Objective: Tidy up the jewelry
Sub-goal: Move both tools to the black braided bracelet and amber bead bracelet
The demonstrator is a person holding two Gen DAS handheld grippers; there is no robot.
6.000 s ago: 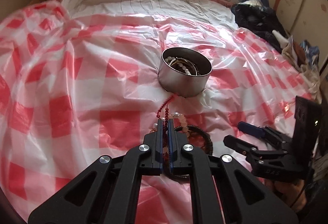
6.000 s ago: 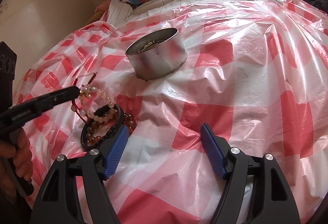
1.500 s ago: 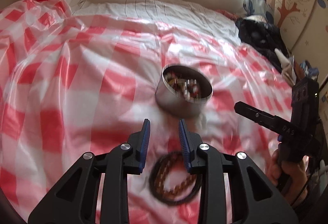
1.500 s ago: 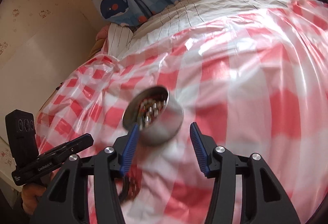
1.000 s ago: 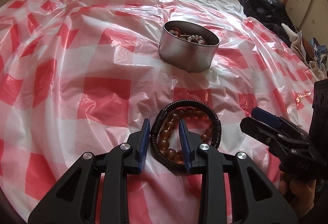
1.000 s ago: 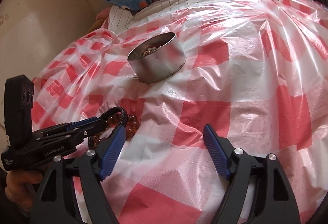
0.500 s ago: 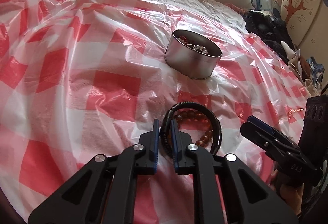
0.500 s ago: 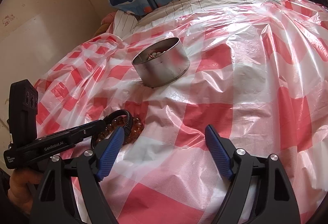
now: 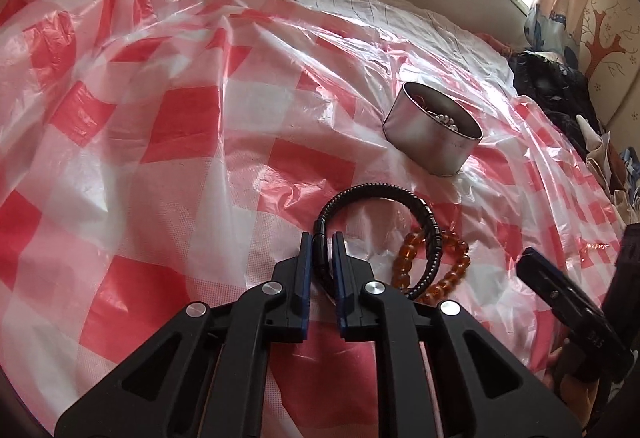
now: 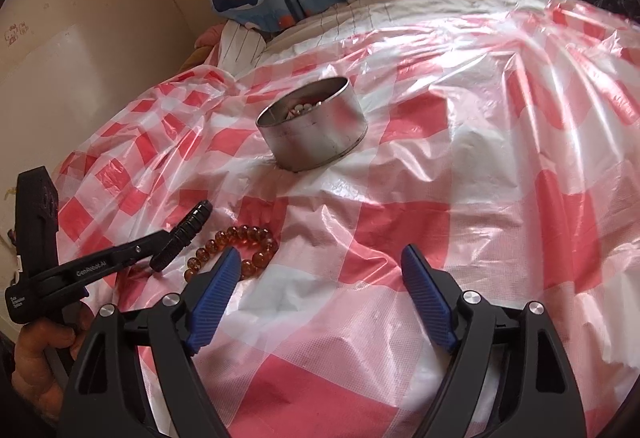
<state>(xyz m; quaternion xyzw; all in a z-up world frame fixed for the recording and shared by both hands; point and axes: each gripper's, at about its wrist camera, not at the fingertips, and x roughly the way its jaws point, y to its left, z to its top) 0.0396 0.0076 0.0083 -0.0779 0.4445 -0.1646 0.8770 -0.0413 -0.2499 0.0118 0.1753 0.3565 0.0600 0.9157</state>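
My left gripper (image 9: 320, 256) pinching black bracelet (image 9: 416, 205), lifting; amber bracelet (image 10: 236, 244) left on sheet; tin (image 10: 316, 127) part-filled; right gripper (image 10: 322, 286) spread wide, idle.

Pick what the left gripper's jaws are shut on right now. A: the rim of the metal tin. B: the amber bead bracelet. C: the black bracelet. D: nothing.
C: the left gripper pinches the black bracelet, tilting it up off the checked sheet.

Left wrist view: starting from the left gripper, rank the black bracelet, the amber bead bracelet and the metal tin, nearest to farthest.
1. black bracelet: clamped between the left gripper's fingers.
2. amber bead bracelet: just right of the fingers, on the checkered sheet.
3. metal tin: farther ahead, to the right.
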